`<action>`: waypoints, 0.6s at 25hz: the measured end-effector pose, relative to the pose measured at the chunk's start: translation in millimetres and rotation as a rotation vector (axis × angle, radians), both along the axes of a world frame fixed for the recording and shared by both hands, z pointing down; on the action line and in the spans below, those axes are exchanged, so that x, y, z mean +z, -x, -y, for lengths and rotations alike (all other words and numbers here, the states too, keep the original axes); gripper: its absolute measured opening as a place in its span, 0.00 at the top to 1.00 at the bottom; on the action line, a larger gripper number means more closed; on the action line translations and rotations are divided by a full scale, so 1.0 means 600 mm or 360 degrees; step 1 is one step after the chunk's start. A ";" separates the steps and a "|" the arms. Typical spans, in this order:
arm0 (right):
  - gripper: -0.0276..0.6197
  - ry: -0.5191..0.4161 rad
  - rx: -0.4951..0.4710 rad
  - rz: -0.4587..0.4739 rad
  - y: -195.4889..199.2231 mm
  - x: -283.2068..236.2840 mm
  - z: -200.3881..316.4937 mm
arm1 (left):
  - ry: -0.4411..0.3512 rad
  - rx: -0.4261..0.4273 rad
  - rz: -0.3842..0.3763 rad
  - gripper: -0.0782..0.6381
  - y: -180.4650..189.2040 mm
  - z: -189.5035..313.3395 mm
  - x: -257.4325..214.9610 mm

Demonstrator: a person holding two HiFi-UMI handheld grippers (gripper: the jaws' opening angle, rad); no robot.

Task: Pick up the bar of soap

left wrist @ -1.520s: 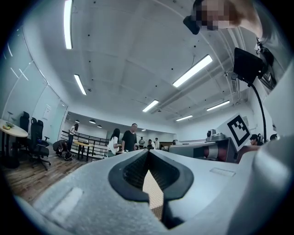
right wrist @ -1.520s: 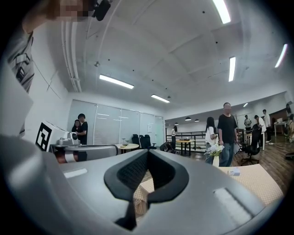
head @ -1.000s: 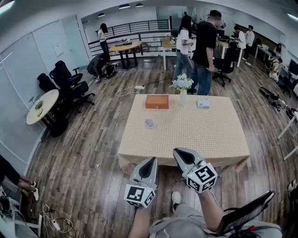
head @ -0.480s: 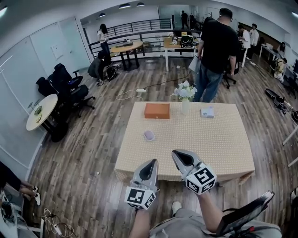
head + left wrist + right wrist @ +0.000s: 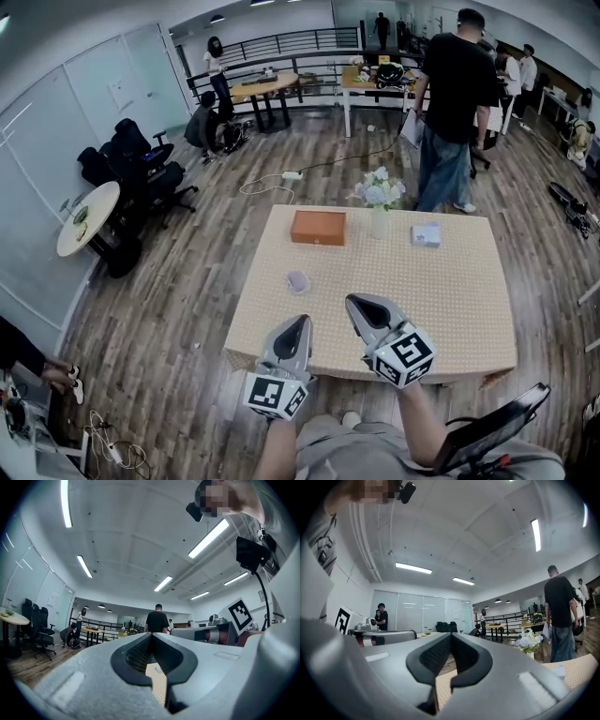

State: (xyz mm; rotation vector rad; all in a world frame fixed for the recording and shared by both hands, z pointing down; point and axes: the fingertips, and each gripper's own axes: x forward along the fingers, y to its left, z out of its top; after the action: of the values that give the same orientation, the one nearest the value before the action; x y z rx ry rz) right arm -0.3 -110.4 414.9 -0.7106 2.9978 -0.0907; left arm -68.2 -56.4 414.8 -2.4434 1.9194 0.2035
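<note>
Over the near edge of the tabletop (image 5: 450,300) I hold the left gripper (image 5: 301,322) and the right gripper (image 5: 355,303), each with its jaws pressed together on nothing. The bar of soap (image 5: 297,280) lies on the cloth just ahead of the left gripper's tip, not touching it. Farther beyond stand a brown box (image 5: 317,227) and a vase of flowers (image 5: 378,201).
</note>
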 end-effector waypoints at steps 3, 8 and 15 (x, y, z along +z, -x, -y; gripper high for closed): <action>0.96 0.0029 -0.0009 0.0004 0.004 0.007 0.022 | 0.0014 -0.0008 0.0010 0.91 0.001 0.014 0.000; 0.96 0.0055 -0.0015 0.0005 0.014 0.024 0.055 | 0.0016 -0.0043 0.0007 0.91 0.016 0.039 0.003; 0.96 0.0069 -0.0002 -0.0007 0.030 0.036 0.096 | 0.0024 -0.0039 -0.0003 0.91 0.036 0.080 0.015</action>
State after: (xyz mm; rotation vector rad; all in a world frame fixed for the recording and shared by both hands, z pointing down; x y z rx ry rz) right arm -18.0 -168.3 436.6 -0.7140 3.0093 -0.1544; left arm -90.0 -104.7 423.6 -2.4282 1.9575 0.1913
